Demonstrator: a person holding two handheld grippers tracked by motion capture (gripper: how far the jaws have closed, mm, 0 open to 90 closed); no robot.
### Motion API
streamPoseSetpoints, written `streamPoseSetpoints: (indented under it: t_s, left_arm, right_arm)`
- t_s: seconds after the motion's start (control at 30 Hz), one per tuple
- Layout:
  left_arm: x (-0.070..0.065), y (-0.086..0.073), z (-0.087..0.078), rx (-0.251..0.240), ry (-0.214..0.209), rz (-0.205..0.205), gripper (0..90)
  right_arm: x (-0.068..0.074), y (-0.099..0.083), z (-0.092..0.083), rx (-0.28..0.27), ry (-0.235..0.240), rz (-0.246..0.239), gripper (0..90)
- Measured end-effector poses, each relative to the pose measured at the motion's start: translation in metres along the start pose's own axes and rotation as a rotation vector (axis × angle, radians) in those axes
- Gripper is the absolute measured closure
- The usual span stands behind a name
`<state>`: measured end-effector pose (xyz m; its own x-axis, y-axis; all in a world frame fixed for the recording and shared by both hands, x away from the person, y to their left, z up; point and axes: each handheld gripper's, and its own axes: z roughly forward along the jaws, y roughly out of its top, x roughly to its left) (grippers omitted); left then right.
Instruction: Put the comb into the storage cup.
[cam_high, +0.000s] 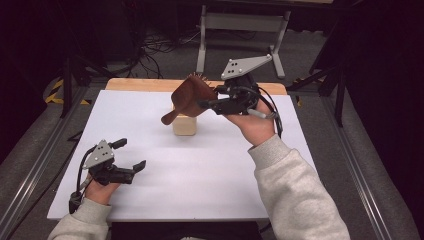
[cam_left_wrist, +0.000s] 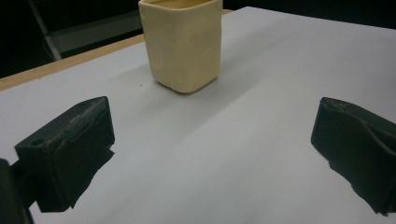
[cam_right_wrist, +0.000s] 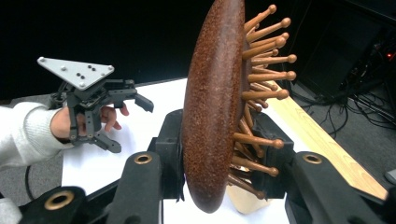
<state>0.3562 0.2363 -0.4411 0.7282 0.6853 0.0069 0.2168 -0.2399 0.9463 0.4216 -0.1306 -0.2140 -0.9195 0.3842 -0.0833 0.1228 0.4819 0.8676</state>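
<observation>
Left gripper (cam_high: 129, 156) is resting low at the near-left of the white table (cam_high: 150, 190) w/ a hand under it, fingers (cam_left_wrist: 70, 149) standing wide apart w/ nothing but bare table between them; in the left gripper view they're pointing toward the cream cup (cam_left_wrist: 182, 44), which is sitting well ahead of them. In the high view that cup (cam_high: 184, 125) is standing upright near the table's middle, toward the far edge, approx. under the brush. The wooden hairbrush (cam_high: 190, 97) is hanging in the air just above the cup, not touching it as far as the pics show, handle end tilting down-left, bristle side facing away toward the far edge. Right gripper (cam_high: 207, 104) is coming in from the right at mid-height, fingers clamping on the brush's head: right gripper view shows the hairbrush (cam_right_wrist: 215, 107) edge-on, one finger on its brown back, the other (cam_right_wrist: 275, 154) in among the ball-tipped wooden pins. Right hand (cam_high: 257, 125) and grey sleeve (cam_high: 295, 190) are reaching in from bottom right.
</observation>
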Motion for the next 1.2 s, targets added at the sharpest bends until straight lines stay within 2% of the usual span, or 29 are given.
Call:
streamPoseSetpoints:
  t_s: [0.1,0.4,0.83,1.2]
  left_arm:
    - [0.001,-0.001,0.000,-0.002,-0.003,-0.007,0.5]
    - [0.002,-0.006,0.000,-0.005,0.020,-0.015,0.5]
    - [0.002,-0.006,0.001,0.005,0.035,-0.001,0.5]
    - [0.002,-0.006,0.001,0.006,0.036,0.006,0.4]
  right_arm:
    - [-0.004,0.002,0.000,0.004,-0.015,0.003,60.7]
    - [-0.015,0.003,0.003,0.016,-0.051,0.022,60.7]
    - [-0.034,0.001,0.009,0.044,-0.116,0.055,60.7]
    - [-0.048,-0.002,0.020,0.070,-0.144,0.076,60.7]
